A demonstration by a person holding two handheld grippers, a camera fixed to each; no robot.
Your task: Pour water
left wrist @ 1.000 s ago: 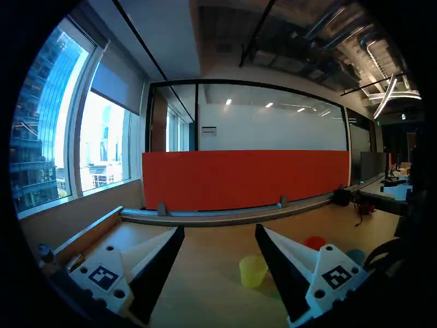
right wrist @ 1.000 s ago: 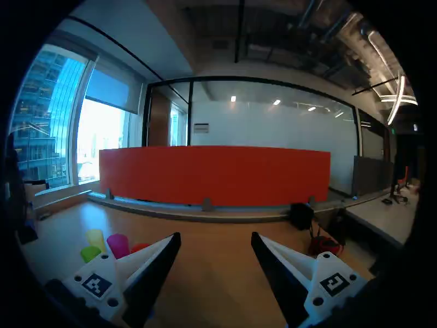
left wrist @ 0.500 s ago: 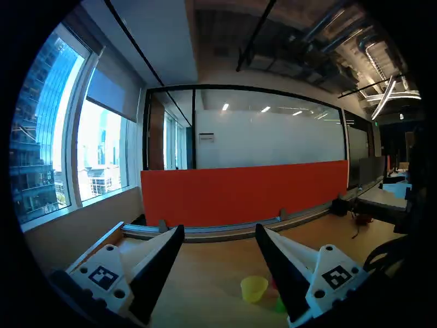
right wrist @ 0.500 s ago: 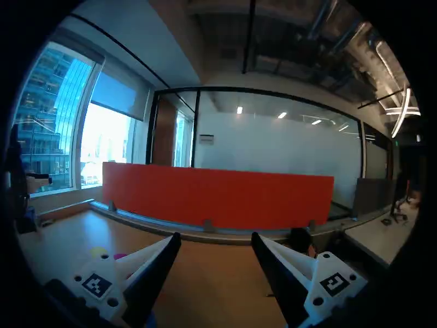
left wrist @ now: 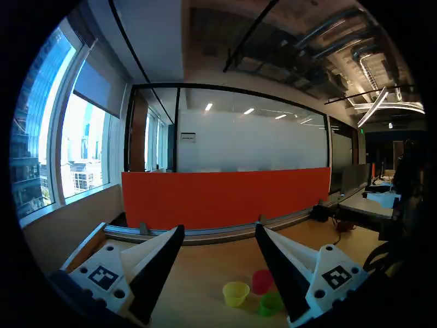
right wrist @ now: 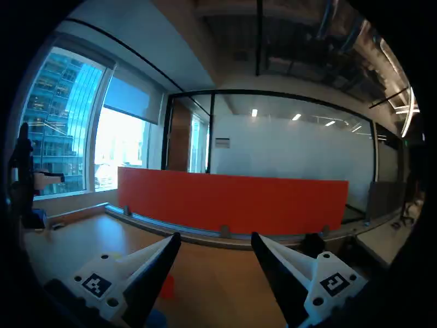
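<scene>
My left hand-held gripper is spread wide, with nothing between its fingers. Just past them, low in the left gripper view, three cups stand on the desk. A yellow cup sits in the gap. A red cup is just beside it and slightly farther off. A green cup is nearest me, partly cut off by the finger on that view's right. They stand close together; I can't tell whether they touch or whether any holds water. My right hand-held gripper is equally wide open and empty. A red object lies on the wood, half hidden behind the finger on that view's left, too little showing to name. Beyond, an orange partition runs along the desk's far edge. A glass wall stands behind it, and a window is off to the side.
</scene>
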